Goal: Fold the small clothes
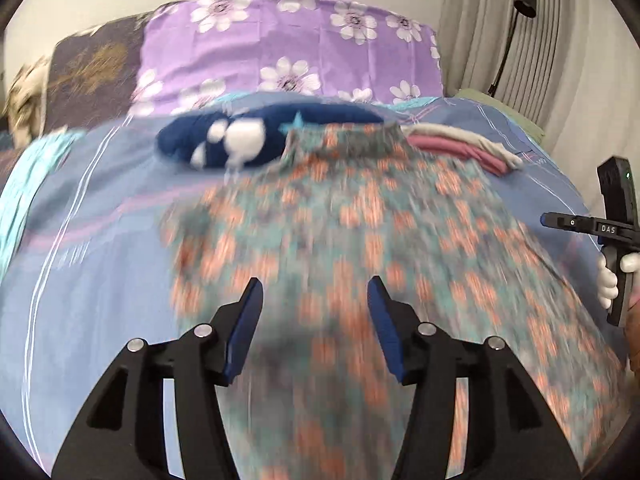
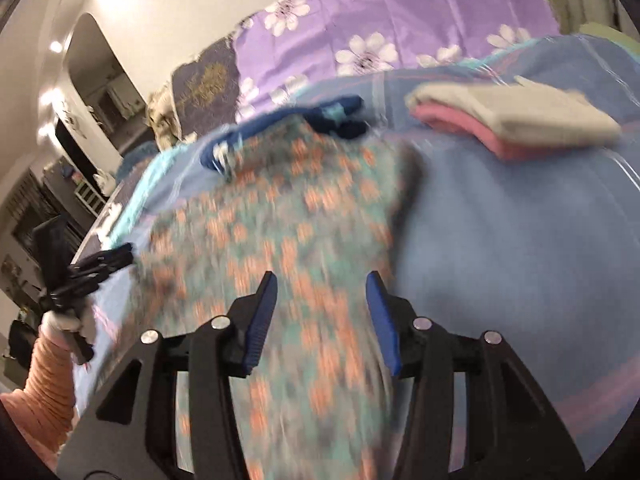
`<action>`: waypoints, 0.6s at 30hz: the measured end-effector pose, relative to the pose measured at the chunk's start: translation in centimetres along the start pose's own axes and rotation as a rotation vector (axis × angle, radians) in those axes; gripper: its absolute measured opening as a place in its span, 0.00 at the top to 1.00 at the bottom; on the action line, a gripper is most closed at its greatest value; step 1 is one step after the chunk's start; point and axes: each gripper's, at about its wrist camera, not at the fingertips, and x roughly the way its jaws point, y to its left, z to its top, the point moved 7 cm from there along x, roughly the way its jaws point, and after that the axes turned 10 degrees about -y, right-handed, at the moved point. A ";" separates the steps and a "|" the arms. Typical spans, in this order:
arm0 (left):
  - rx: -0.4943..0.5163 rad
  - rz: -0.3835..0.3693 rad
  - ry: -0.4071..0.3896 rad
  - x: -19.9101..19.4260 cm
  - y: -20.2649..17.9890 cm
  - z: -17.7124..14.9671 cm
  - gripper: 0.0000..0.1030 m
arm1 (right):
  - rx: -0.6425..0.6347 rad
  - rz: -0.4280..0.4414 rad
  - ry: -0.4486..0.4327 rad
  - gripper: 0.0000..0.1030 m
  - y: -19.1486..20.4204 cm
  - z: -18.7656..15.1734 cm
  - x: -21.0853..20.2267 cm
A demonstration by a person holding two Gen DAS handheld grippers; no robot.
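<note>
A teal garment with orange flowers (image 1: 360,232) lies spread on the blue bedsheet (image 1: 100,240), blurred by motion. My left gripper (image 1: 315,280) hovers over its near part, jaws open, nothing pinched between the blue pads. My right gripper (image 2: 321,274) is open too, over the same garment (image 2: 280,220) near its right edge. Each gripper shows in the other's view: the right one (image 1: 616,240) at the far right edge, the left one (image 2: 80,276) at the far left, held by a gloved hand.
A navy garment with white shapes (image 1: 248,140) lies behind the floral one. A folded stack of grey and pink clothes (image 2: 520,120) sits at the back right. Purple flowered pillows (image 1: 288,48) line the headboard. A curtain and black lamp (image 1: 524,4) stand to the right.
</note>
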 end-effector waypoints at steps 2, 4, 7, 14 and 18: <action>-0.016 0.035 0.022 -2.1 1.0 -2.8 0.45 | -0.008 -0.040 0.005 0.54 -0.5 -1.8 -1.8; -0.040 0.089 0.059 -4.4 2.0 -6.3 0.43 | -0.010 -0.069 0.012 0.54 -0.8 -3.8 -3.6; -0.114 0.098 0.106 -6.9 2.9 -10.3 0.43 | -0.003 -0.073 0.005 0.52 -0.8 -6.5 -6.4; -0.269 0.009 0.079 -11.3 1.9 -14.1 0.42 | 0.084 -0.041 0.038 0.52 -2.3 -11.6 -10.6; -0.297 -0.077 0.083 -12.5 -0.1 -15.4 0.42 | 0.119 -0.005 0.027 0.53 -2.5 -13.5 -13.2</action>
